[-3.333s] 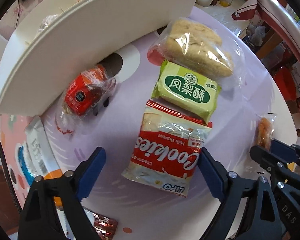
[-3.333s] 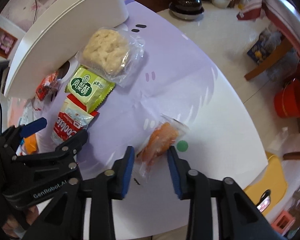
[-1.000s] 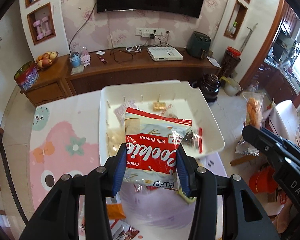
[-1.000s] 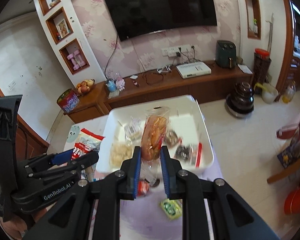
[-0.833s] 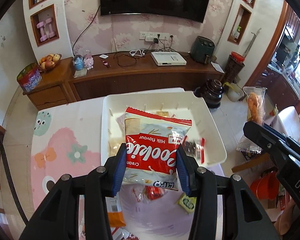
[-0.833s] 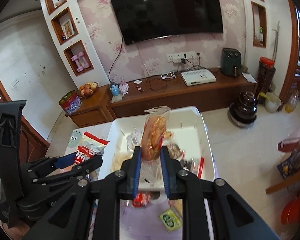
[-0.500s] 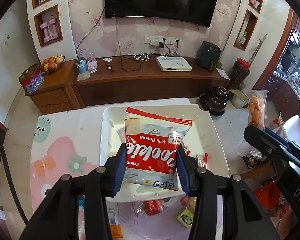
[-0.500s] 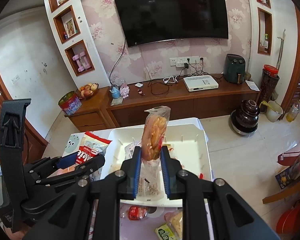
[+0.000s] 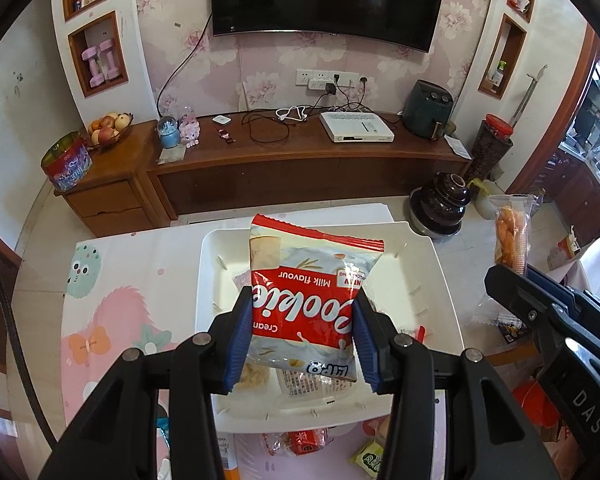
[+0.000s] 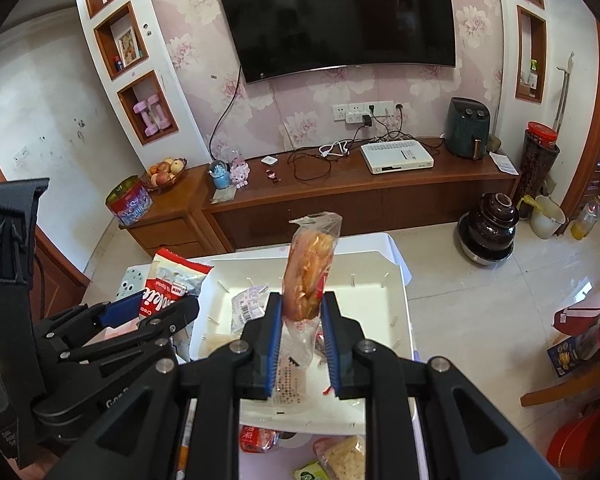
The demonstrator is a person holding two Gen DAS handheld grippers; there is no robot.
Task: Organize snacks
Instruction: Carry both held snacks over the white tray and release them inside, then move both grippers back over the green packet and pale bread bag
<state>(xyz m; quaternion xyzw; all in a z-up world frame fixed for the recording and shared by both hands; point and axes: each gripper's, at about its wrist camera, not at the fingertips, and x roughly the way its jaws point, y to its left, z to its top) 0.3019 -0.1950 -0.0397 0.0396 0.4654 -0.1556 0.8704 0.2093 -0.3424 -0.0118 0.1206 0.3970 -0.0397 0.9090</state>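
Cookie pack [image 9: 308, 304] reads "Cookies", "Milk flavour", "LIPO"; right gripper [image 9: 580, 396] reads "DAS".

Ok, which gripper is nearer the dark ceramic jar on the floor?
Right. The dark ceramic jar lies ahead-right of both; the right gripper, holding the bread packet, is on that side, the left gripper with the cookie bag farther away.

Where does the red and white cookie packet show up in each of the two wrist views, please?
Left wrist view: the cookie packet fills the centre, clamped in the left gripper above the white tray.
Right wrist view: it sits at left-centre, poking up from the left gripper.
Shared landmark: the wall TV at top centre in both.
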